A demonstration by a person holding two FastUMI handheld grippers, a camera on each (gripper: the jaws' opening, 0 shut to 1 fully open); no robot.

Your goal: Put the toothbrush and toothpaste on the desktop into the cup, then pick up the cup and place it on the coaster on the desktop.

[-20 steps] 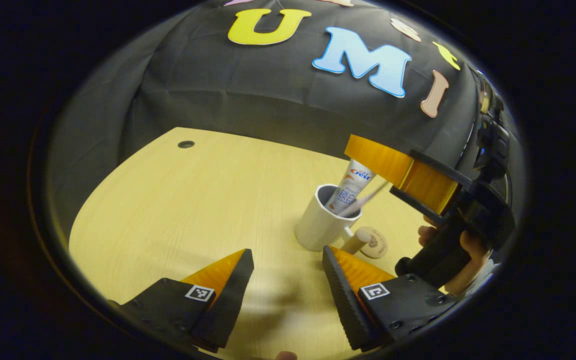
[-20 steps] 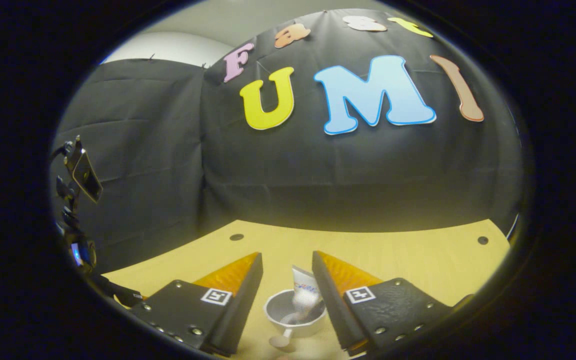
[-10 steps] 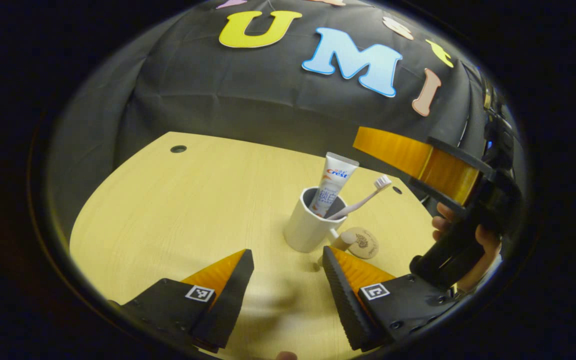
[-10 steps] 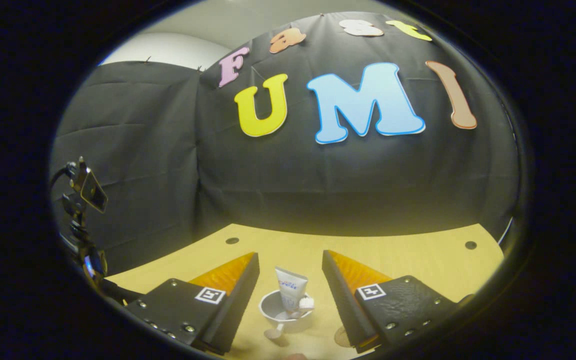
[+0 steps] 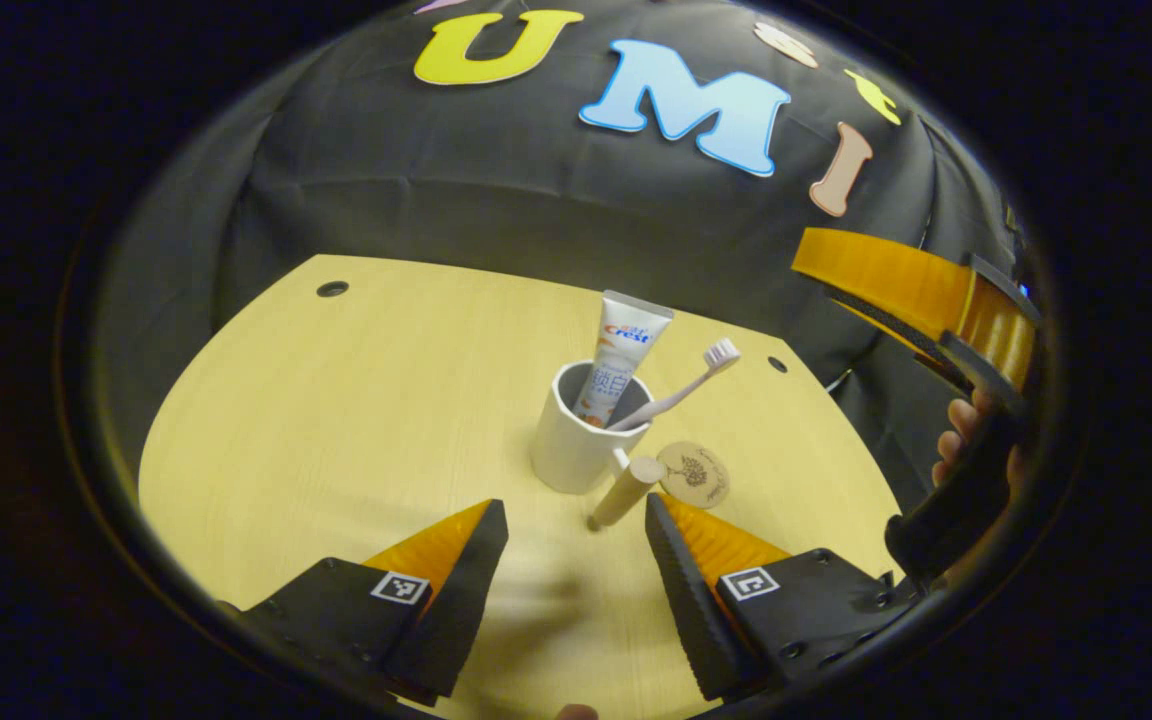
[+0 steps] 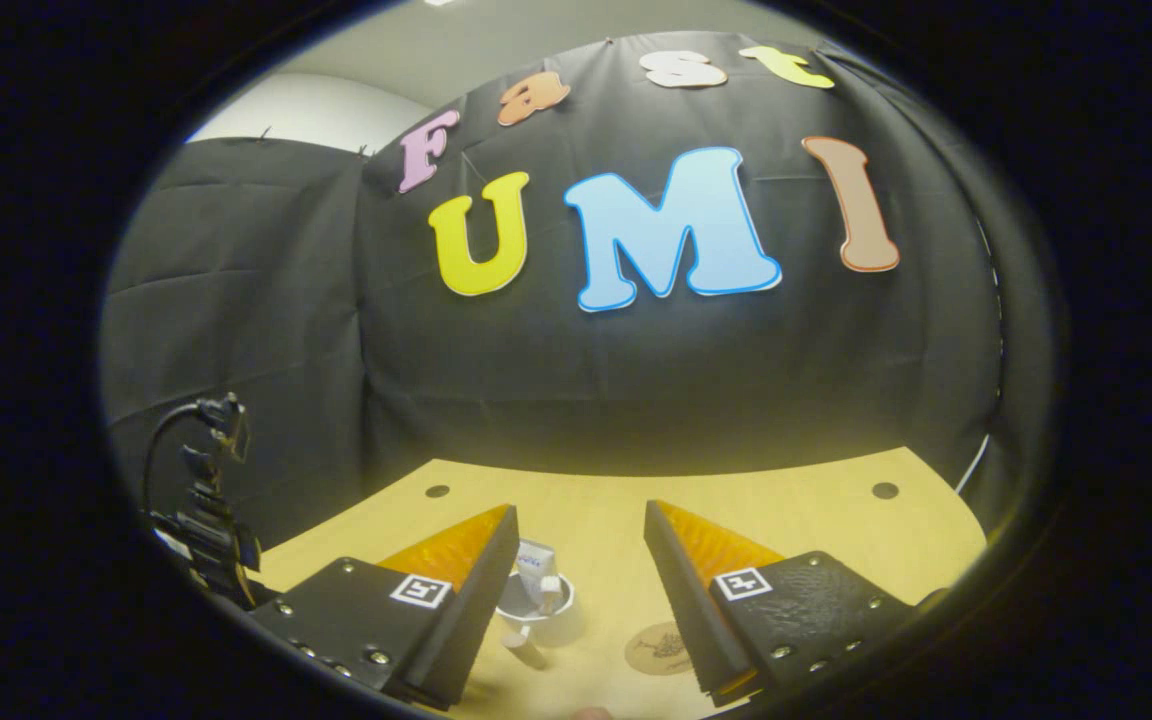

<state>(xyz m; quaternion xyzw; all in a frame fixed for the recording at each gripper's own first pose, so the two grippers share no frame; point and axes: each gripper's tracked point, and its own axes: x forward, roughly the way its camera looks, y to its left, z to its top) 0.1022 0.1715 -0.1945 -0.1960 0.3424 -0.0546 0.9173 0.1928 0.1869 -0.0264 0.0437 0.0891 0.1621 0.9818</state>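
Note:
A white cup (image 5: 576, 445) with a wooden peg handle stands on the pale wooden desktop (image 5: 356, 420). A toothpaste tube (image 5: 621, 360) and a pale toothbrush (image 5: 681, 385) lean inside it. Just right of the cup lies a round wooden coaster (image 5: 694, 474). My left gripper (image 5: 576, 535) hovers open in front of the cup, nothing between its fingers. In the right gripper view, my right gripper (image 6: 581, 545) is open high above the desk, with the cup (image 6: 534, 600) and coaster (image 6: 661, 648) small below it. That right gripper (image 5: 921, 300) and a hand show at the right of the left gripper view.
Black cloth walls close the back and sides of the desk. Cable holes (image 5: 332, 289) (image 5: 778, 364) sit near the far corners. A stand with a device (image 6: 206, 500) is at the left in the right gripper view. The desk's left half is bare wood.
The right gripper let go over the cup, rose and drew back to the right, leaving toothbrush and toothpaste standing in it. The left gripper stayed open and shifted slightly.

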